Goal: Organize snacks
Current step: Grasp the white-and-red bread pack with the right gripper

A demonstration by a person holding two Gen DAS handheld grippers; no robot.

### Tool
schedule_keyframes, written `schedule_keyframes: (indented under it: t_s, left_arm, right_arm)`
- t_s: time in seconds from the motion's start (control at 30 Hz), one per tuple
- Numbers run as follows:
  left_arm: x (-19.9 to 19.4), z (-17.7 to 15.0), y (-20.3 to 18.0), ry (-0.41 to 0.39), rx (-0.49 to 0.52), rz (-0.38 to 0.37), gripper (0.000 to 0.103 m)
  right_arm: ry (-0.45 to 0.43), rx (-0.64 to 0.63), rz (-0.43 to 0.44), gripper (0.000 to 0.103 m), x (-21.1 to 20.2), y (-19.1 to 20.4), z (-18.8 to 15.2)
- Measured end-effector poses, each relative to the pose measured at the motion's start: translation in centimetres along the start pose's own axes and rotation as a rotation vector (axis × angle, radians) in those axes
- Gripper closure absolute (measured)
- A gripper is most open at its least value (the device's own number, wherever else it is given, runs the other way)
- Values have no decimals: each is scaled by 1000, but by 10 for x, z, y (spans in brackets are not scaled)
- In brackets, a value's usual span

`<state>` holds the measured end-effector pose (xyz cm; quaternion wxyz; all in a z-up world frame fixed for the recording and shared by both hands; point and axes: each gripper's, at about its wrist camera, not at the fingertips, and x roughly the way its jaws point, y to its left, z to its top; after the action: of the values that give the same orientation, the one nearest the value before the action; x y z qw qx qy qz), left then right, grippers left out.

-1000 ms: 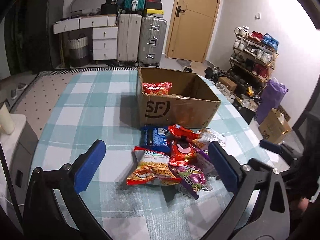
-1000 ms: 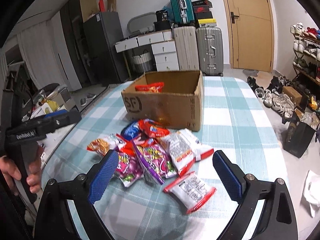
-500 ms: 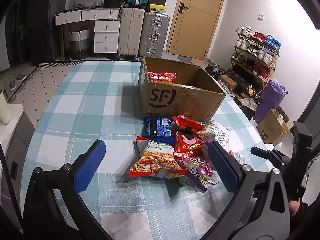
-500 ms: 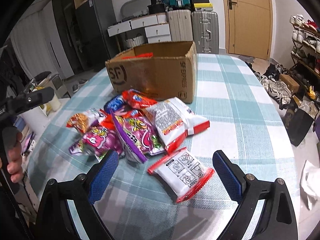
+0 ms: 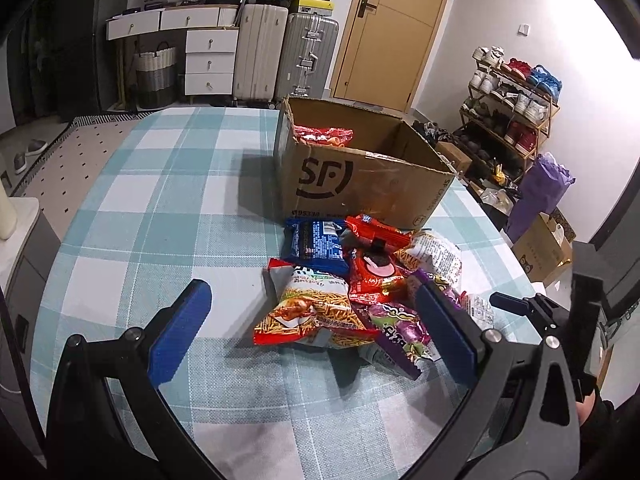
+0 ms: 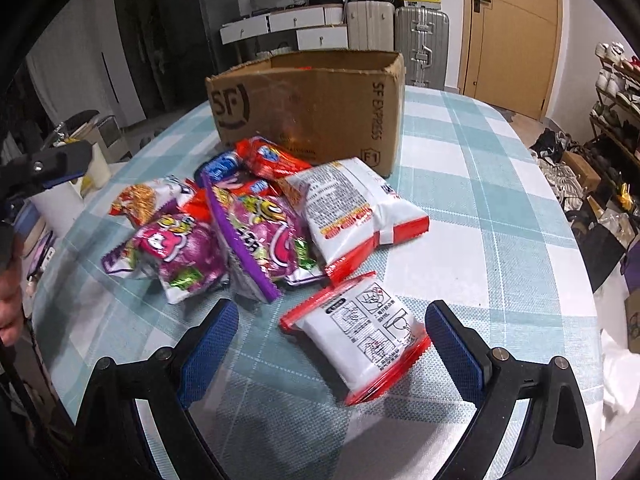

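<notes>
Right gripper (image 6: 332,344) jaws spread wide, gripping nothing; white-and-red packet (image 6: 360,344) lies flat on the checked tablecloth (image 6: 500,208) right between the two blue pads, closer to the right-hand one. Left gripper (image 5: 316,328) jaws also wide and empty; orange noodle-snack bag (image 5: 316,308) sits between its pads, purple candy bag (image 5: 400,332) just inside the right pad. Beyond both jaws: rest of the snack pile, blue packet (image 5: 316,242) and red packet (image 5: 376,276) overlapping, big white bag (image 6: 352,216) at the pile's edge. Farther ahead, open SF cardboard box (image 5: 352,184) touching the pile, one red bag (image 5: 324,136) inside.
</notes>
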<state>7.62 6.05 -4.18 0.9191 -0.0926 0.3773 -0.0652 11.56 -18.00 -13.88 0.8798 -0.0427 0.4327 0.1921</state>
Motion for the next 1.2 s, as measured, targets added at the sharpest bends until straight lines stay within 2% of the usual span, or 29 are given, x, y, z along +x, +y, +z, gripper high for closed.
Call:
schedule_keyframes:
  t_s: [0.13,0.2,0.23,0.3,0.37,0.4,0.53,0.9,1.2]
  left_arm:
    - [3,-2,3,7,-7,2,1]
    - [3,-4,6,11,-12,4,1]
    - [4,-4,6,14,-13,5,1]
    - [4,-5,9,17,-17,7,1]
    - [5,-5,10,18,-18,8,1]
    - [5,-5,11,18,-20,11,1]
    - [4,-6,14,19,-26,13,1]
    - [6,-9,16,34,-27,17,1]
    - [21,-12,18,77,-31,17,1]
  right_arm:
    - [26,19,-15,7,8,-6,-1]
    - [41,25,-23,14,13,-9,-2]
    - [49,28,-28,20,15,-11,-2]
    - [42,25,-23,22,15,-11,-1]
    - [35,11,-23,35,14,-10,-2]
    - [30,2,-17,39,14,-9,-2]
    - [23,14,1,47,12,-10,-3]
    - [-14,60,45,50,-3,-13,-6]
    - [-51,94,73,50,-19,-12,-9]
